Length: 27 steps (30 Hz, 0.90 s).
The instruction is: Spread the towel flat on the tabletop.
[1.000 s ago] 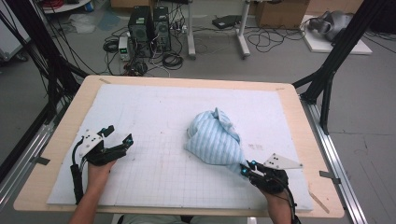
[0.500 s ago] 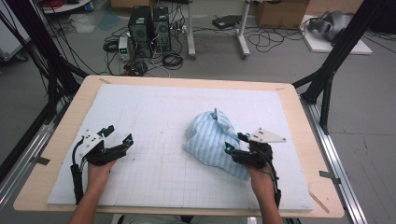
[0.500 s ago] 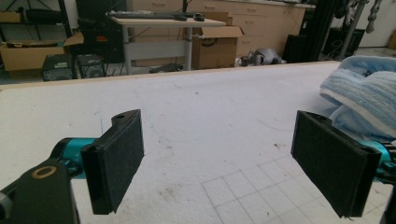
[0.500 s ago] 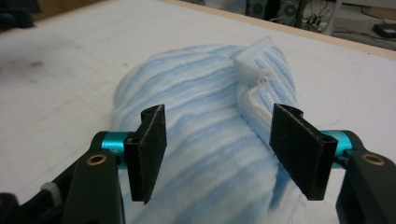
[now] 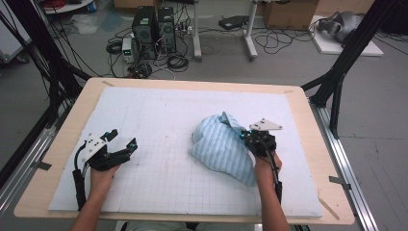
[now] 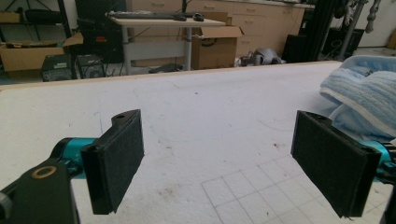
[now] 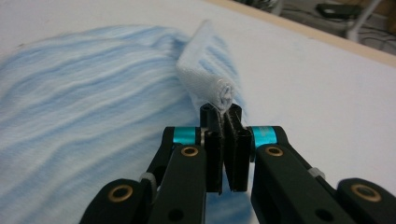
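right tongs (image 7: pixel 223 109): just closed, pinching towel (image 7: pixel 84 116) hem | left tongs (image 6: pixel 233 158): spread wide, holding nothing

Towel (image 6: pixel 362 93): cut off by the right edge of the left gripper view; lower part hidden behind the near pad.
Towel fold: pinched part hidden between the shut jaws of the right gripper (image 7: pixel 223 108).
Towel underside: hidden against the white mat (image 5: pixel 159 120).
Right forearm: cut off below the towel.
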Available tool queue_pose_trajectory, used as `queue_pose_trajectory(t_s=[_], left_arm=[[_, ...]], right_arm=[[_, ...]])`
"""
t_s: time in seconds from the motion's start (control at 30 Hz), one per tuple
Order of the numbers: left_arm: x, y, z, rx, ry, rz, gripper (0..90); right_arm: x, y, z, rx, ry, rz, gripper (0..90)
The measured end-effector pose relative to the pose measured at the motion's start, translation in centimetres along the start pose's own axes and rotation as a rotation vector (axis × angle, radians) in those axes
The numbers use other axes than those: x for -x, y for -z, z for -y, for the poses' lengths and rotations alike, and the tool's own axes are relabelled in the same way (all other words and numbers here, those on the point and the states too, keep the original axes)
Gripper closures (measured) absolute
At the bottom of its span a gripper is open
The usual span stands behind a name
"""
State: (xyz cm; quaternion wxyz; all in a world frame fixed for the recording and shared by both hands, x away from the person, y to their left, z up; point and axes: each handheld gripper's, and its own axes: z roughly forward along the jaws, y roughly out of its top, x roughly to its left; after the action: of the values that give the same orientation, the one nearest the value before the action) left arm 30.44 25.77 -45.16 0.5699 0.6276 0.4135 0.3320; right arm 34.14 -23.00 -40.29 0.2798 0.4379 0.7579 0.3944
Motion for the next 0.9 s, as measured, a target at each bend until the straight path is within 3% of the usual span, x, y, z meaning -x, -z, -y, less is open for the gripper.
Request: queue_pose_trajectory(t_s=[0.03, 0.2, 0.33, 0.57, 0.67, 0.8, 0.9], left_arm=[[0.0, 0.0, 0.0, 0.002, 0.000, -0.001, 17.4], [0.0, 0.0, 0.0, 0.001, -0.001, -0.001, 17.7], [0.0, 0.0, -0.1, -0.011, 0.009, -0.008, 17.9], [1.6, -0.9, -1.3, -0.042, -0.012, 0.061, 18.0], [2.8, -1.7, -2.1, -0.049, -0.013, 0.112, 17.9], [4.9, -3.2, -3.1, -0.057, -0.003, 0.200, 17.5], [6.8, -4.7, -3.8, -0.070, 0.008, 0.272, 16.8]], right_arm=[[0.9, 1.0, 0.5, -0.001, -0.021, 0.032, 87.7], [2.6, 2.9, 2.2, -0.013, -0.051, 0.088, 87.6], [4.1, 4.6, 3.9, -0.053, -0.067, 0.139, 87.5], [4.5, 7.2, 5.7, -0.085, -0.040, 0.190, 86.0], [4.8, 7.9, 6.0, -0.065, -0.060, 0.178, 72.3], [4.9, 8.8, 5.7, 0.019, -0.091, 0.172, 46.8], [4.9, 9.3, 5.4, 0.064, -0.092, 0.171, 37.8]])
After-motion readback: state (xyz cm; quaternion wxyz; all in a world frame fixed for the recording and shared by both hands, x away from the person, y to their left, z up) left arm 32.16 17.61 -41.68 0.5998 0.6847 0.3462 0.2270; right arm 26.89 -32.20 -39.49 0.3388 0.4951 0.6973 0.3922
